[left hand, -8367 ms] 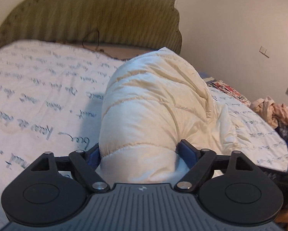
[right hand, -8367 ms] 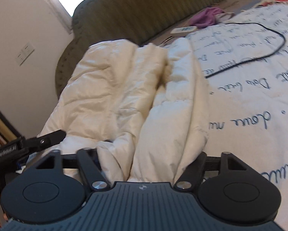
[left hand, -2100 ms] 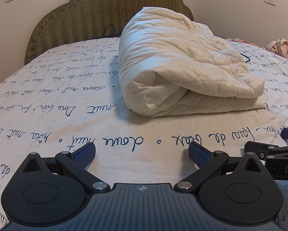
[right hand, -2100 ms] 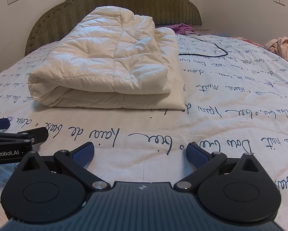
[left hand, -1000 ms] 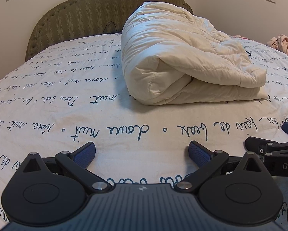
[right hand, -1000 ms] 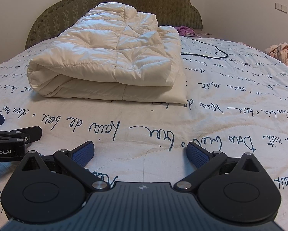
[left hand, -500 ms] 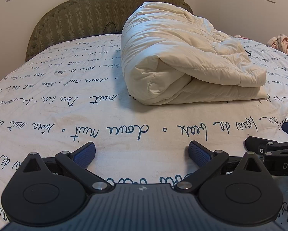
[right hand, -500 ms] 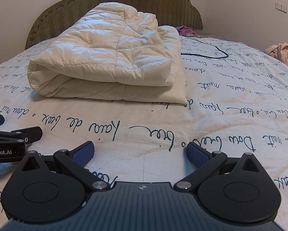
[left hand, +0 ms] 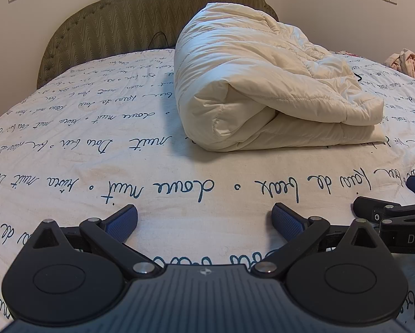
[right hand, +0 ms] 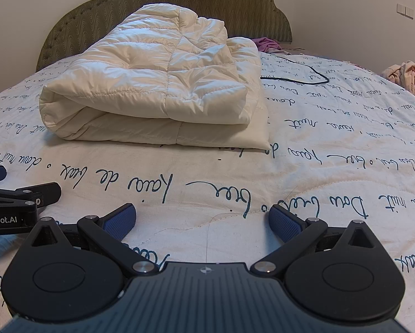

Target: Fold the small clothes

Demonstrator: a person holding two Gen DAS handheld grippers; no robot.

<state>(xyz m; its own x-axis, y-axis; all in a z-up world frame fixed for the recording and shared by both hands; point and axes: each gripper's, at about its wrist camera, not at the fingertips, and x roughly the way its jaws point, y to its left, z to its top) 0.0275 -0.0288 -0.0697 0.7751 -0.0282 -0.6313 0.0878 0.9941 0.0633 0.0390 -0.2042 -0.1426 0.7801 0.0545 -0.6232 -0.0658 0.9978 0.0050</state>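
The puffy cream jacket (left hand: 263,83) lies folded in a thick bundle on the bed (left hand: 96,138), out past both grippers and toward the green headboard (left hand: 140,14). A few seconds ago both grippers were pinching it and lifting it. Since half a second ago it has not moved. The left gripper (left hand: 204,220) sits low over the sheet, near the front edge, its blue fingers (left hand: 122,220) spread wide and holding nothing. The right gripper (right hand: 202,220) sits just beside it, level with it, also let go and spread wide. A black cord (right hand: 299,76) lies on the sheet to the right of the jacket. A pile of pink clothes (right hand: 407,76) sits far right.
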